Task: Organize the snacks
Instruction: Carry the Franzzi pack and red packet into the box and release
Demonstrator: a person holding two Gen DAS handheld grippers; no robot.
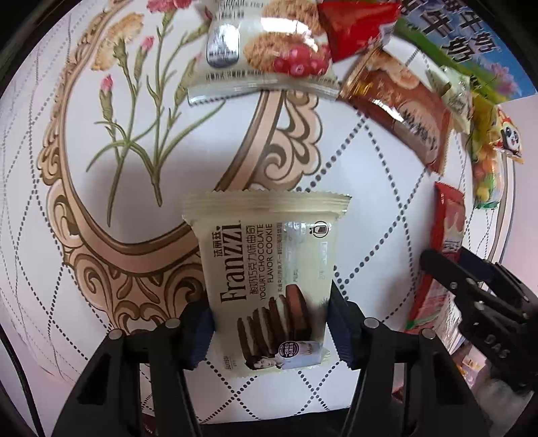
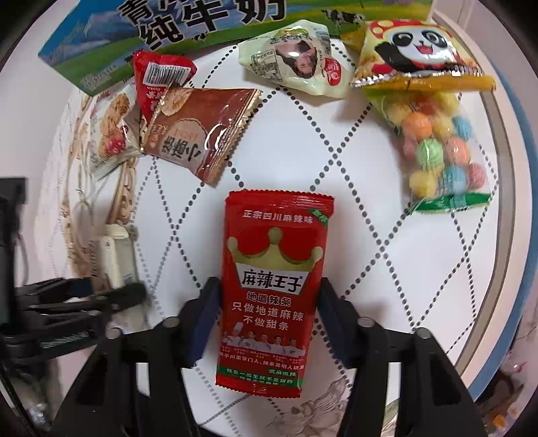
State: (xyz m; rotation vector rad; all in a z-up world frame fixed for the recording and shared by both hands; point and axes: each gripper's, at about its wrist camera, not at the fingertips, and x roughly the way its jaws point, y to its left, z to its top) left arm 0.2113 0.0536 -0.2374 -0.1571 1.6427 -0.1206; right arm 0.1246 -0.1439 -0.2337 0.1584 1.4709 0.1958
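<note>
You have a cream Franzzi cookie packet [image 1: 269, 285] and a red spicy-strip packet [image 2: 272, 292], each lengthwise, clamped between gripper pads.

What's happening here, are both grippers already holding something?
Yes. A person is sorting snacks with two handheld grippers. The left gripper has its pads against the sides of a cream Franzzi cookie packet, and the right gripper is clamped on a red spicy-strip packet. Both packets hang over the patterned tabletop. Other snacks lie beyond them: a brown biscuit packet, a bag of coloured candy balls and a panda bag, by a milk carton.
</note>
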